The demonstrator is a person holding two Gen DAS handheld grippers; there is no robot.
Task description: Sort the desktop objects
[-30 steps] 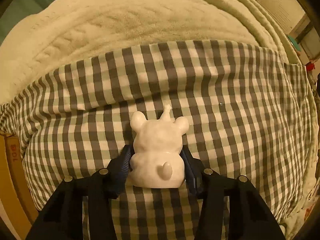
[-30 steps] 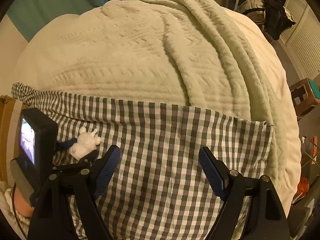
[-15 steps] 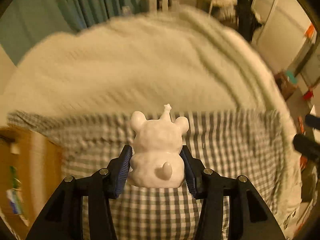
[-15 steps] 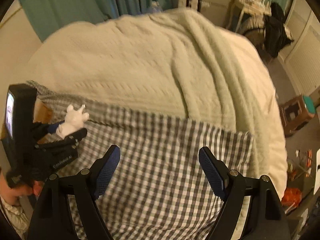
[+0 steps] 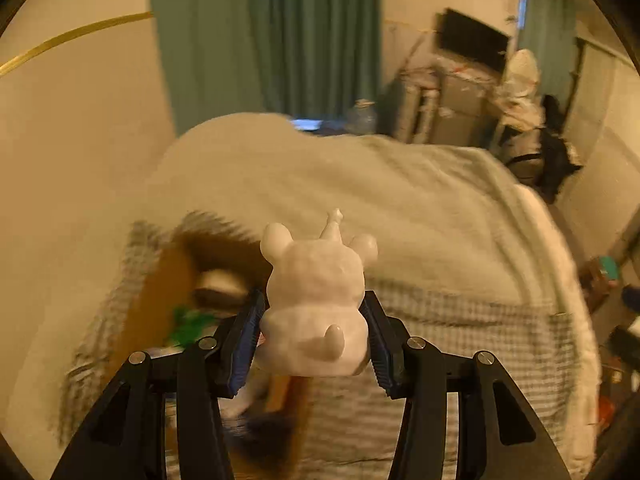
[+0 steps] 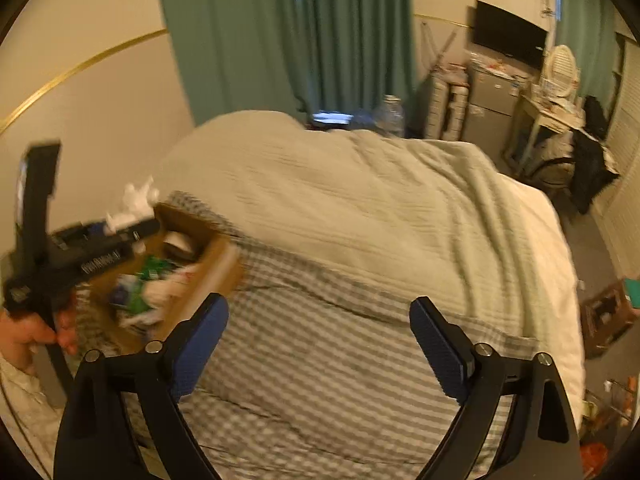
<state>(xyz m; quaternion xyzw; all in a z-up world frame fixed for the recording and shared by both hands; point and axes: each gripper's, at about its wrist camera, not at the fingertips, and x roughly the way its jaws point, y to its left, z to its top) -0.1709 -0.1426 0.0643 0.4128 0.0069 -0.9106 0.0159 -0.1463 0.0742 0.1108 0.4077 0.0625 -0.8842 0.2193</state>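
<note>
**White figurine held over the box, right jaws empty**

The left gripper (image 5: 314, 344) had its jaws closed on a white animal figurine (image 5: 316, 312). Both blue pads pressed on the sides of the figurine, and its rounded ears pointed away from the camera. In the right wrist view the same figurine (image 6: 134, 204) was seen at the far left, blurred, just above the near corner of a cardboard box (image 6: 208, 272). A hand (image 6: 28, 330) gripped the handle of the left gripper there.

The right gripper (image 6: 318, 344) held nothing. Its jaws stood wide apart and were opening further, with only the checked cloth (image 6: 320, 380) below them.

The box lay on the bed beside the checked cloth and contained mixed small items, green and white, too blurred to name. A cream blanket (image 6: 360, 208) covered the bed behind.
</note>
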